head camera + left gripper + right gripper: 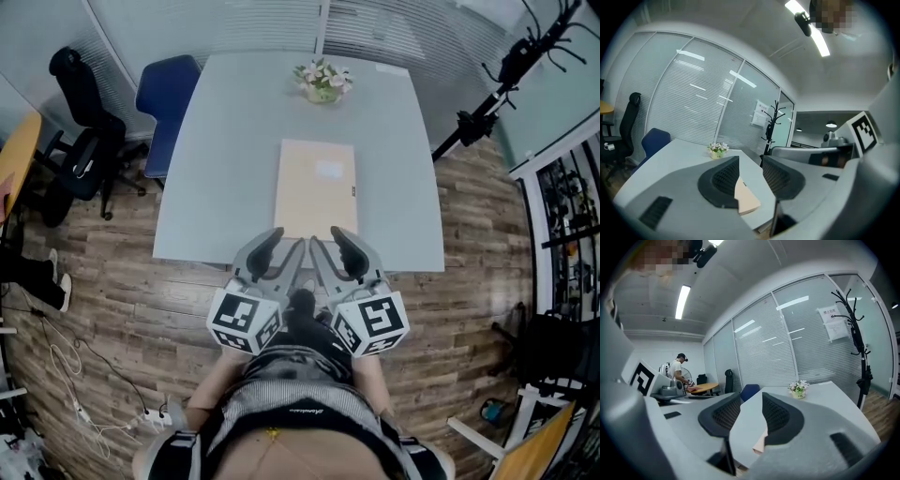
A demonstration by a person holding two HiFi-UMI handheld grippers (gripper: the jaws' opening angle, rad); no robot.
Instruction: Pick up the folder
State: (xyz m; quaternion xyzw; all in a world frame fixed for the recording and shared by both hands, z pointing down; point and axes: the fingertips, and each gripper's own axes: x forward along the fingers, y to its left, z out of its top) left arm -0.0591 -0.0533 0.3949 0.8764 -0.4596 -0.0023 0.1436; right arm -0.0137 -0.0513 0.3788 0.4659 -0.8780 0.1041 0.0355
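Note:
A beige folder [316, 187] lies flat on the grey table [225, 141], near the middle of its front half. My left gripper [284, 246] and right gripper [330, 244] hover side by side at the table's front edge, just short of the folder. Both point roughly level towards it. In the left gripper view the left gripper [750, 164] is open, with the folder [746, 197] showing beyond the gap. In the right gripper view the right gripper [751, 401] is open too, and a corner of the folder [761, 444] shows past its right jaw. Neither gripper holds anything.
A small pot of flowers [322, 82] stands at the table's far edge. A blue chair [169, 94] and a black office chair [80, 122] stand at the left. A black coat stand [506, 75] is at the right. A person [679, 371] stands at a far desk.

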